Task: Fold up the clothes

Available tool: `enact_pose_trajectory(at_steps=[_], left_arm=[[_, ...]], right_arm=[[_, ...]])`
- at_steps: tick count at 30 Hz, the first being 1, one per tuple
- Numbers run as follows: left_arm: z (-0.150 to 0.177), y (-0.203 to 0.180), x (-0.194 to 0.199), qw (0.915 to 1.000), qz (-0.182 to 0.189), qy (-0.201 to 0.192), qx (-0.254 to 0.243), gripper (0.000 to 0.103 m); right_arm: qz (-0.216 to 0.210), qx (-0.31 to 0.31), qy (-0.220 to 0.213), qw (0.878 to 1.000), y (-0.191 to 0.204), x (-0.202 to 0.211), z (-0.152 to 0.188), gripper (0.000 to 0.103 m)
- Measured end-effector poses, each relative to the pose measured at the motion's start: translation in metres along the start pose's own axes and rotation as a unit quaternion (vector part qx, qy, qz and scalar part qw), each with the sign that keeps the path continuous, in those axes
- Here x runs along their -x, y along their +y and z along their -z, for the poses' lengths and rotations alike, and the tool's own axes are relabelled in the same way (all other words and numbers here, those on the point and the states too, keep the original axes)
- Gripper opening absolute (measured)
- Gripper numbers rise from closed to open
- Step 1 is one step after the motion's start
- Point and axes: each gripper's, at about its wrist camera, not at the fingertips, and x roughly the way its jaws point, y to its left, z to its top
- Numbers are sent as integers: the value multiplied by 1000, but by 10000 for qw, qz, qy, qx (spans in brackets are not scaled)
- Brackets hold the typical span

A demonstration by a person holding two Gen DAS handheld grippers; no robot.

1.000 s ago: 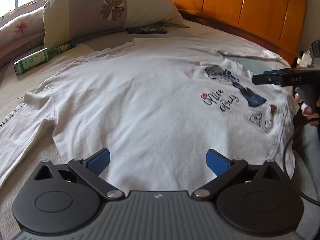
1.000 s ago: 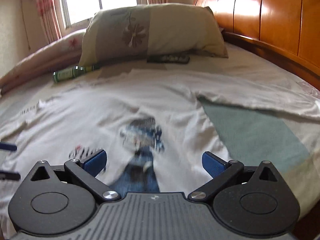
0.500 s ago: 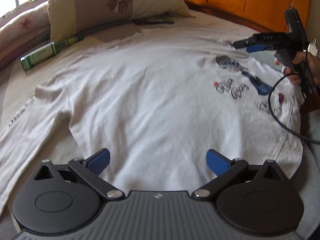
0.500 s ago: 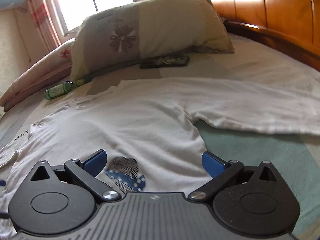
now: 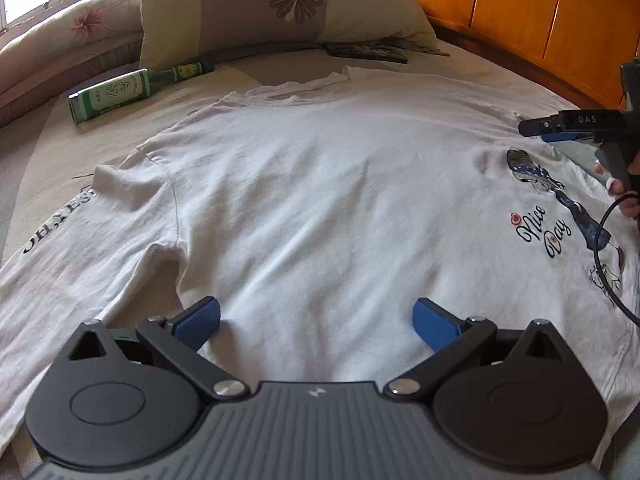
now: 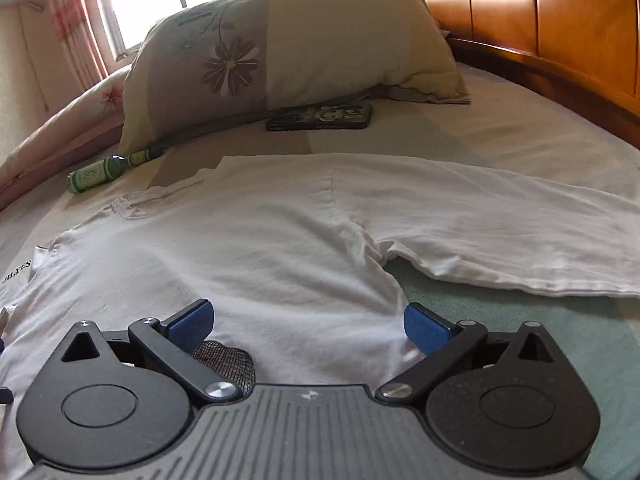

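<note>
A white long-sleeved T-shirt point(image 5: 320, 208) lies flat on the bed, with a "Nice Day" print point(image 5: 540, 232) near its right side. My left gripper point(image 5: 316, 320) hovers open just above the shirt's body, close to the left armpit and sleeve point(image 5: 72, 276). In the right wrist view the same shirt point(image 6: 248, 256) spreads ahead, its other sleeve point(image 6: 500, 224) stretched out to the right. My right gripper point(image 6: 306, 322) is open, low over the shirt near that armpit. The left wrist view shows the right gripper point(image 5: 560, 130) from the side, held by a hand point(image 5: 624, 188).
A floral pillow point(image 6: 288, 52) leans at the far end, with a green bottle point(image 5: 128, 92) and a dark phone case point(image 6: 320, 117) lying in front of it. The wooden headboard point(image 5: 540, 12) runs along the right. A black cable point(image 5: 604, 256) hangs from the right gripper.
Both grippers moved forward over the shirt toward the pillow. The right gripper passed beyond the print and came lower, near the right armpit. Both stayed open.
</note>
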Motion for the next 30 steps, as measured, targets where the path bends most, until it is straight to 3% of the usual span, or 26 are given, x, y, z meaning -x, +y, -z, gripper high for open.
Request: enact_pose_trajectory(at_steps=[3,8,10,14,19,23,26,28,30], left_arm=[[-1,-19,10,9988,174,-319,-343,102],[14,-44,7,9963,469,-163,-696,102],[28,-45,9,9962,516,-28,-698,102],[51,-38,28,9973,495,-64,-543,102],[55,-40,44,9969,492,-206,-575,102],[49,-50,41,9953,670,-335,-611,102],[58,-51,34,9971,464,-65,-599,102],[67,-47,39,9972,461,-165,-569,102],[71,-46,43,9973,448,-228,-527,102]], right_arm=[[191,88,-78,9997,30,23,12,103],[1009,76,74,9948,60,37,60,103],[1138,31,230,9932,53,45,78,103],[1345,-391,130,9901,19,81,99,103],[1044,-677,-70,9922,10,115,92,103],[419,-729,-107,9964,23,114,92,103],[559,-1277,101,9902,4,113,105,102],[544,-1519,-20,9869,-10,129,111,103],[842,-1631,102,9830,-22,140,113,103]])
